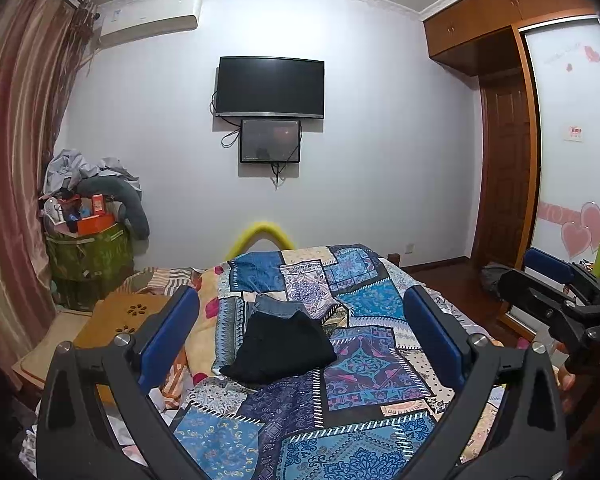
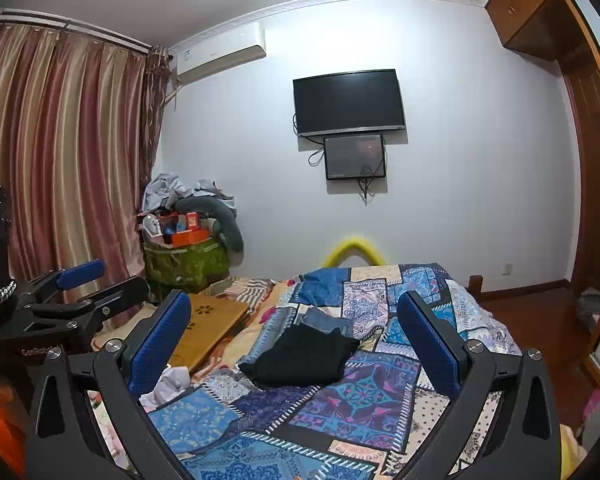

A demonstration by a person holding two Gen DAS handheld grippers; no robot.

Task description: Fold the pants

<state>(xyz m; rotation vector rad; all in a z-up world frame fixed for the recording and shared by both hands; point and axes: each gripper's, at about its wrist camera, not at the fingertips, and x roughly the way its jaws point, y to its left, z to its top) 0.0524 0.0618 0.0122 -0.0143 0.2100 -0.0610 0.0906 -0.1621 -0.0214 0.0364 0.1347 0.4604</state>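
Black pants (image 1: 282, 347) lie folded in a compact pile on the patchwork bedspread (image 1: 340, 408), in the middle of the bed; they also show in the right wrist view (image 2: 304, 360). A folded pair of blue jeans (image 1: 278, 305) lies just behind them, also in the right wrist view (image 2: 328, 320). My left gripper (image 1: 300, 328) is open and empty, held above the bed short of the black pants. My right gripper (image 2: 294, 340) is open and empty, at a similar height, to the right of the left one. Each gripper shows at the edge of the other's view.
A wooden lap desk (image 2: 210, 326) rests on the bed's left side. White crumpled cloth (image 2: 168, 386) lies near the left edge. A green bag piled with clutter (image 2: 186, 262) stands by the curtain (image 2: 60, 160). A wardrobe (image 1: 512, 140) and wooden floor are to the right.
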